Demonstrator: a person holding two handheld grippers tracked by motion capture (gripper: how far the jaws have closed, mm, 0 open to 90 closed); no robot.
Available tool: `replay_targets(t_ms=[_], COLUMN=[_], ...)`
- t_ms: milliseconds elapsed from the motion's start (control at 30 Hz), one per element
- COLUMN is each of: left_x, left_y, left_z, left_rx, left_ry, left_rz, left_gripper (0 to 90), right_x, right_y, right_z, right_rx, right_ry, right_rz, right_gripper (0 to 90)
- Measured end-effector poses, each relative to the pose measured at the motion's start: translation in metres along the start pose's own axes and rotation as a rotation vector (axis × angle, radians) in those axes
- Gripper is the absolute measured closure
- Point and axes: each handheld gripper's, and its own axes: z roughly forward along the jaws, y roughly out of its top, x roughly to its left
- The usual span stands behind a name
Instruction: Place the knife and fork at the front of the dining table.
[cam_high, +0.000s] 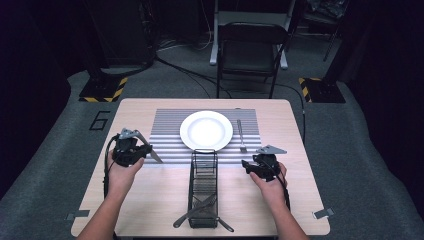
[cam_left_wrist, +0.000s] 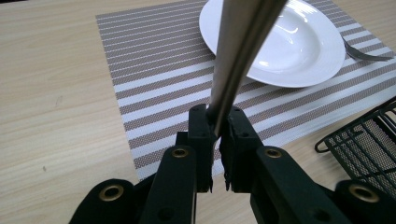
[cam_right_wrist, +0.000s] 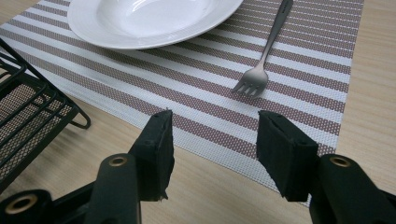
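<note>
A white plate (cam_high: 206, 130) sits mid-way on a striped placemat (cam_high: 167, 142), with a fork (cam_high: 241, 136) lying on the mat to its right. Over the mat's front left corner, my left gripper (cam_high: 145, 150) is shut on a metal knife (cam_high: 154, 156). In the left gripper view the knife (cam_left_wrist: 238, 46) rises from the closed jaws (cam_left_wrist: 218, 126) across the plate (cam_left_wrist: 289, 46). My right gripper (cam_high: 250, 164) is open near the mat's front right corner. In the right gripper view its jaws (cam_right_wrist: 212, 123) stand apart, short of the fork (cam_right_wrist: 261, 70).
A black wire basket (cam_high: 192, 185) stands lengthwise at the table's front middle between my hands, with two utensils (cam_high: 200, 212) crossed at its near end. The same basket (cam_right_wrist: 28, 116) lies left of the right gripper. A folding chair (cam_high: 250, 50) stands beyond the far edge.
</note>
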Motion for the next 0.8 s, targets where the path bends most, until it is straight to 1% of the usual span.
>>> replay_targets(t_ms=[33, 67, 100, 200, 267, 367, 500, 533, 567, 667, 733, 800], left_x=[0.0, 0.0, 0.0, 0.0, -0.001, -0.003, -0.006, -0.006, -0.006, -0.006, -0.005, -0.004], left_y=[0.001, 0.002, 0.003, 0.008, 0.01, 0.014, 0.018, 0.019, 0.02, 0.022, 0.022, 0.022], left_z=[0.002, 0.002, 0.004, 0.008, 0.011, 0.017, 0.025, 0.027, 0.03, 0.036, 0.041, 0.045], left_rx=[-0.011, -0.005, -0.013, -0.006, -0.016, -0.024, -0.049, -0.046, -0.057, -0.067, -0.088, -0.098], left_ry=[0.003, -0.001, 0.004, 0.006, 0.016, 0.022, 0.035, 0.036, 0.04, 0.045, 0.053, 0.055], left_rz=[-0.002, -0.005, -0.007, -0.005, -0.006, -0.005, -0.013, -0.011, -0.012, -0.022, -0.037, -0.048], left_gripper=[82.7, 82.6, 82.6, 82.6, 82.6, 82.6, 82.7, 82.7, 82.7, 82.7, 82.7, 82.7], right_x=[0.0, 0.0, 0.0, 0.0, -0.001, -0.002, -0.003, -0.003, -0.003, -0.003, -0.004, -0.004], right_y=[0.0, 0.0, 0.0, 0.0, -0.001, -0.001, -0.001, -0.001, -0.001, -0.001, -0.001, -0.001], right_z=[0.0, 0.0, 0.0, 0.0, 0.0, 0.0, 0.0, 0.0, 0.0, -0.001, -0.001, 0.0], right_rx=[0.001, 0.002, 0.002, -0.001, -0.001, 0.0, -0.001, 0.0, 0.001, 0.003, 0.001, 0.0], right_ry=[0.003, 0.003, 0.004, 0.004, 0.001, 0.0, -0.002, -0.003, -0.003, -0.002, -0.001, -0.001], right_rz=[0.004, 0.005, 0.004, 0.006, 0.001, 0.007, 0.006, 0.006, 0.011, 0.008, 0.009, 0.008], right_gripper=[45.7, 45.7, 45.6, 45.6, 45.5, 45.5, 45.4, 45.4, 45.4, 45.3, 45.3, 45.3])
